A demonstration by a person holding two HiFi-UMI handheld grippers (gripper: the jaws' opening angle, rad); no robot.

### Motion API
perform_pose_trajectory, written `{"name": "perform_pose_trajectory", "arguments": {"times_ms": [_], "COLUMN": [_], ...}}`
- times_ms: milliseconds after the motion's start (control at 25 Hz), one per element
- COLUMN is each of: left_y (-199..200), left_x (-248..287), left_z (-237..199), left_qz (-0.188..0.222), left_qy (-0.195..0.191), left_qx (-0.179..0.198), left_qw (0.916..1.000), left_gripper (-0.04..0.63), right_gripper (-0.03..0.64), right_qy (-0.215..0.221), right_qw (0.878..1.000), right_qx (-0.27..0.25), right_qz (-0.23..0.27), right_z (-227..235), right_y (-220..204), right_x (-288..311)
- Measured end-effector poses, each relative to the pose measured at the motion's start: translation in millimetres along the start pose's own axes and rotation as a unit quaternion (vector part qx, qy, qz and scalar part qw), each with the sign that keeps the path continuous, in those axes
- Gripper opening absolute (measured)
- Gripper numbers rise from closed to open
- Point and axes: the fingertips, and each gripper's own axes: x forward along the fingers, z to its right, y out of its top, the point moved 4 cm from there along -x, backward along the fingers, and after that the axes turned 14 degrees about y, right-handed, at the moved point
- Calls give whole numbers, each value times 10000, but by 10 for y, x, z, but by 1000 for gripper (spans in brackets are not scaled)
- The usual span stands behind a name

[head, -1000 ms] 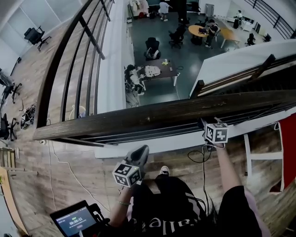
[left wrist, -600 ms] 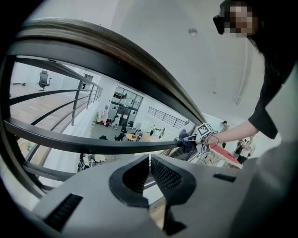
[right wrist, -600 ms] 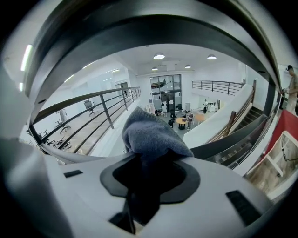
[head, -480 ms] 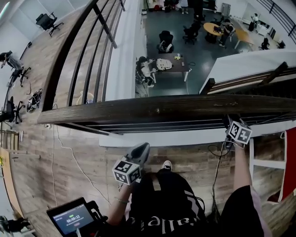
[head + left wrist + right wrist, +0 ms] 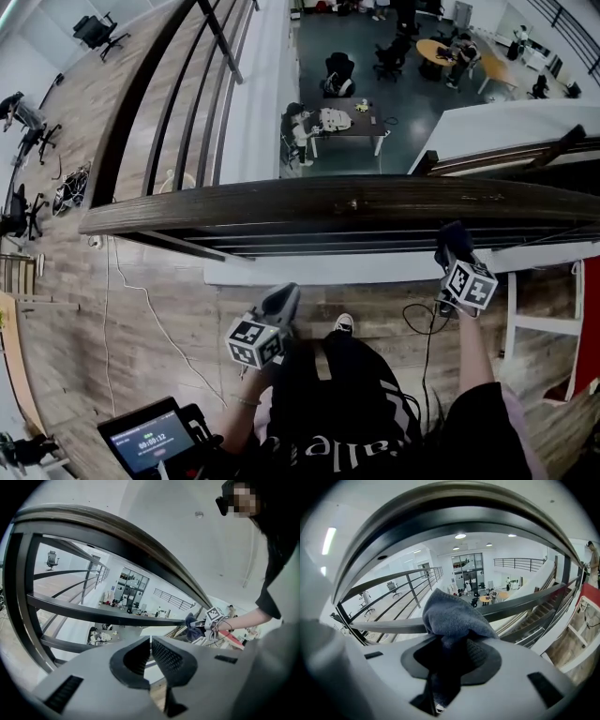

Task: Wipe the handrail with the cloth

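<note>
Pinching the blue-grey cloth hard, the right gripper has its jaws clamped on the bunched fabric, which bulges out ahead of them. From above, that right gripper sits out at three o'clock, with the cloth just under the near edge of the dark wooden handrail, in front of the lower bars and not on the rail's top. Through its own camera the handrail arcs overhead at twelve o'clock, apart from the fabric. Down at six o'clock the left gripper hangs low by the person's dark shirt, well short of the rail. Its jaws are pressed together with nothing between them, the handrail sweeping past at eleven o'clock.
</note>
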Motion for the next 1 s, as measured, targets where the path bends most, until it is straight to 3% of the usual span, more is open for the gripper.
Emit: {"name": "perform_pose_trajectory", "arguments": {"times_ms": [280, 520, 760, 1000], "left_y": [-150, -166, -414, -479], "left_x": [-399, -602, -765, -823], "left_z": [-770, -1511, -2115, -2632], "left_qz": [7, -45, -12, -161], "left_qy": [-22, 104, 245, 299], "left_qx": [10, -52, 12, -195], "left_qw": [10000, 9999, 9997, 9992], "left_gripper": [2, 2, 2, 2], "right_gripper": [109, 109, 109, 109], "right_qy": [534, 980, 1439, 1804], "right_qw": [9972, 9906, 9806, 9678], "right_qx": [-29, -330, -654, -938], "right_qz": [-514, -891, -1156, -1485], "right_z": [-1440, -2572, -3527, -4449], "right_y": [-596, -821, -1125, -1361], "right_x": [388, 1072, 1637, 2323]}}
